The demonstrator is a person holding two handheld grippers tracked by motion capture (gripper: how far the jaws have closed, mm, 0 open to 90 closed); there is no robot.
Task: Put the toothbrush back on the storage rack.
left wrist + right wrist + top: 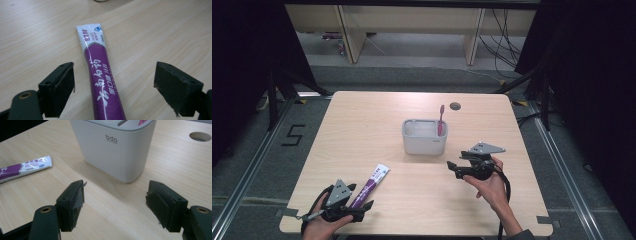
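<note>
Fingers (pixel 60 90) of left gripper (pixel 113 92) spread, flanking toothpaste tube (pixel 100 72), untouched.

The toothpaste tube (pixel 102 75) is purple with white lettering and a white crimped end. The holder (pixel 113 147) is pale grey-white with dark "bdo" lettering, the toothbrush (pixel 441 120) pink, the tabletop (pixel 362 130) light woodgrain, each claw black.

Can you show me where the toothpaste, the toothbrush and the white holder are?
toothpaste tube (pixel 100 72): left gripper view, middle of its purple body.
toothbrush (pixel 441 121): high view, pink handle standing up in the holder.
white holder (pixel 113 152): right gripper view, its front wall.
</note>
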